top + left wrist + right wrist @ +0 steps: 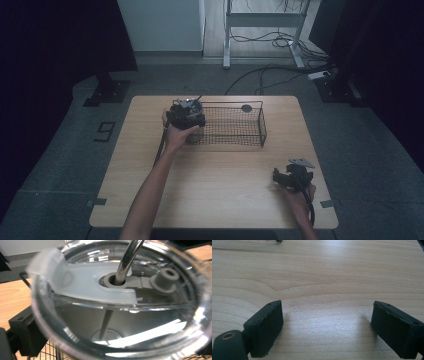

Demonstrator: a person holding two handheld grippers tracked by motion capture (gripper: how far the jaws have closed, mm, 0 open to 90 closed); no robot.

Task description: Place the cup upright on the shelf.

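**One tumbler at the basket's left end, two grippers, one of them idle**

There is one wire basket (pixel 235 125) on the one wooden table (pixel 215 190), and everything else places itself around it. At the basket's left end sits the left gripper (pixel 186 114), held by the left hand (pixel 176 134). In the left gripper view, one tumbler (pixel 120 325) with a clear lid (pixel 82 287) and one metal straw (pixel 126 261) stands right in front of the camera, over the basket's mesh. One grey stopper (pixel 163 281) hangs beside the straw hole. One jaw pad shows at the tumbler's lower left, the other is cut off, so whether the pads press on the cup cannot be made out from here. The jaws stand wide.

Well apart from the basket, toward the near right corner of the table, the right gripper (pixel 294 176) rests in the right hand (pixel 302 195). Its two jaws are spread apart, released, with bare wood between them.

From the high view the tumbler is hidden under the left gripper. One small dark round thing (pixel 246 107) lies at the basket's far rim, too small to identify.
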